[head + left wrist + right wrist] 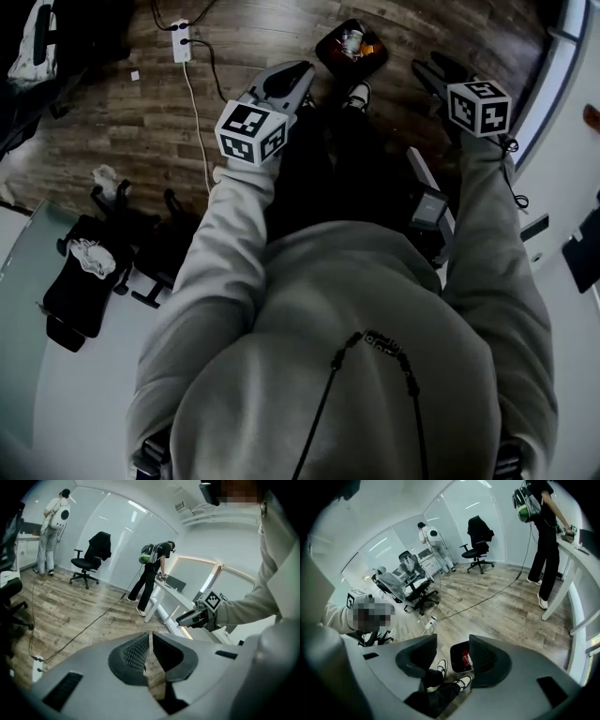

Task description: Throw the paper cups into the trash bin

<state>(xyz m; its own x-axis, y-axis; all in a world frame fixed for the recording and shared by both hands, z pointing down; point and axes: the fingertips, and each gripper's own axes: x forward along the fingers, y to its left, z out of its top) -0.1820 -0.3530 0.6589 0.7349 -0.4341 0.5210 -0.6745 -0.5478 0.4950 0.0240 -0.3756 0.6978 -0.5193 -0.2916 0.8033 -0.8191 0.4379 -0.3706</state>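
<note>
right gripper (452, 653) is held released above the trash bin (323, 54), left gripper (150, 639) clenched empty; the drop should be checked.

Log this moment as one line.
left gripper: shut, empty | right gripper: open, empty | trash bin: on floor below right gripper, items inside

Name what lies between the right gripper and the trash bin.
Nothing: right gripper view shows the open right gripper aimed at the unobstructed trash bin.
</note>
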